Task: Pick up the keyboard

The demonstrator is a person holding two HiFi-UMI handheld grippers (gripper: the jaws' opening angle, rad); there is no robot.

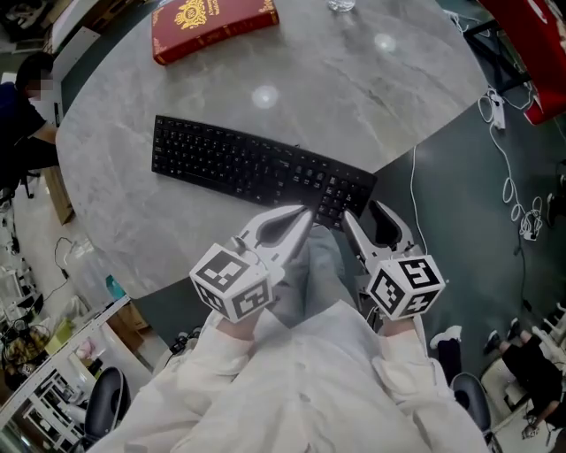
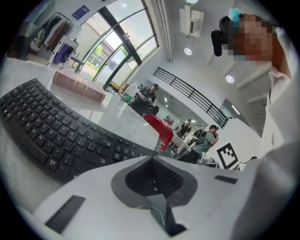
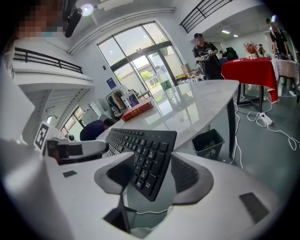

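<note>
Two grippers: left gripper fingers together; right gripper spread astride keyboard end; legends unreadable.

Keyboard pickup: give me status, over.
Left gripper shut, empty, beside keyboard. Right gripper open, straddling its right end, pads not pressing. It lies flat on table. Red book far off, nothing blocking.

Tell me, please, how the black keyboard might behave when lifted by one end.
The keyboard looks long, thin and rigid, so it should probably lift as one stiff piece. Gripped only at the end between the right gripper's open jaws, it may tilt or twist. The polished table looks smooth, so a push would likely slide it.
</note>
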